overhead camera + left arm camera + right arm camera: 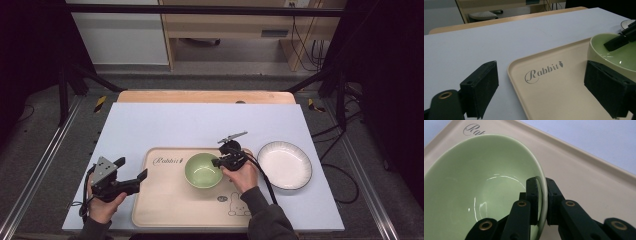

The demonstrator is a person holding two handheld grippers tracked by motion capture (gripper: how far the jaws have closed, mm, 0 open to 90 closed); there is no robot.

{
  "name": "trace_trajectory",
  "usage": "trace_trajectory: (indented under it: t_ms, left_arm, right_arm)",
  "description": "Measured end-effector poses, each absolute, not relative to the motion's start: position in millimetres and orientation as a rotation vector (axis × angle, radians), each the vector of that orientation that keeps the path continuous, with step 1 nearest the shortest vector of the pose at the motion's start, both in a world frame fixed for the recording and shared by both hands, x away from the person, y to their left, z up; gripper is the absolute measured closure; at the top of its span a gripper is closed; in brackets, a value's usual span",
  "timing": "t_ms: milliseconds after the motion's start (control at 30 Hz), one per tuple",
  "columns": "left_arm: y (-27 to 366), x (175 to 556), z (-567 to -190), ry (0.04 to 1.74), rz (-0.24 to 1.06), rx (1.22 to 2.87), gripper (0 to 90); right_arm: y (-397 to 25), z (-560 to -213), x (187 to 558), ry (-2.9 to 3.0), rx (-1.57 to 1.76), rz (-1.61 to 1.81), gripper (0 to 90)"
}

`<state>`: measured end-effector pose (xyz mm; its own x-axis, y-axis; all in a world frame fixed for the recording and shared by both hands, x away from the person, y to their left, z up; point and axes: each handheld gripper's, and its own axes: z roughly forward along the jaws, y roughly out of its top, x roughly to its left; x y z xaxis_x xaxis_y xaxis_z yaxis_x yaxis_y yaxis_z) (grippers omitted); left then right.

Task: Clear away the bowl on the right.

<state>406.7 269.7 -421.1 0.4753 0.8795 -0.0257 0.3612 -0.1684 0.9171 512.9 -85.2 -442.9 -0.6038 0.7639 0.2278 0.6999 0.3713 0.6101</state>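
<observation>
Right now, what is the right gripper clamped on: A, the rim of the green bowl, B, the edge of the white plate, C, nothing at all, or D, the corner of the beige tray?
A: in the right gripper view, the right gripper has one jaw inside and one outside the rim of the green bowl, closed on it.

High view: above my side, looking forward and down on the tray (165,205).
Left gripper view: low, just beside the tray's left edge.
Right gripper view: close over the tray's green bowl (474,182).
Shared: tray and bowl.

Left hand-held gripper (541,87) agape, right hand-held gripper (543,195) clamped.
</observation>
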Motion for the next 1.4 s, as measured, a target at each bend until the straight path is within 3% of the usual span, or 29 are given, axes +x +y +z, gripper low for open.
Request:
trace_trajectory:
  t_ms: [233,1000,1400]
  left_arm:
    - [270,406,-421,1.061,0.666,1.743,12.1]
    - [273,406,-419,1.062,0.672,1.73,11.8]
    - [276,406,-418,1.071,0.675,1.722,11.5]
  right_arm:
    - [-86,-443,513,2.52,1.328,1.06,81.1]
    - [-108,-408,488,2.269,1.115,1.264,27.4]
    - [-125,-401,478,2.172,1.061,1.307,14.5]
